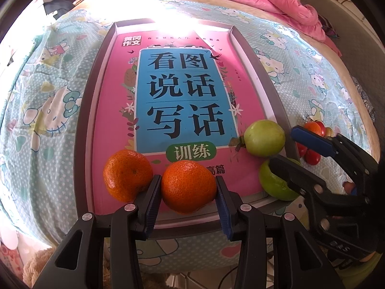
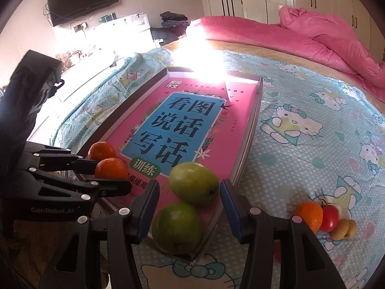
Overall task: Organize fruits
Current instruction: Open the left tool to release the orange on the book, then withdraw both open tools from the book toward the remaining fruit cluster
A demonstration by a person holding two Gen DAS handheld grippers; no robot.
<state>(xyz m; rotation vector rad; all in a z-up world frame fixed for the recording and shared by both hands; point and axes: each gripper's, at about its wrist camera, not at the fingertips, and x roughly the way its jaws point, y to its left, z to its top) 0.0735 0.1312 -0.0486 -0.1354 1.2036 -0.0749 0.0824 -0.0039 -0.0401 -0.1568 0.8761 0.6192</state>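
A: Where the left wrist view looks down, the left gripper (image 1: 189, 201) clamps an orange (image 1: 189, 187) over the tray's (image 1: 96, 91) near edge, beside another orange (image 1: 127, 174).

B: In the right wrist view, the right gripper (image 2: 190, 213) stands open around the near green fruit (image 2: 178, 228); pads clear. Loose fruit (image 2: 323, 218) lies rightward, nearer this hand.

oranges on book: I see two, side by side at the near edge; the right one (image 1: 189, 186) sits gripped, the left one (image 1: 127, 174) free.
green fruits: one (image 2: 193, 183) on the book, another (image 2: 177, 228) nearer, touching it.
loose pile: I see an orange (image 2: 310, 214), tomato (image 2: 329, 218) and small tan fruits (image 2: 344, 228) on the bed sheet.
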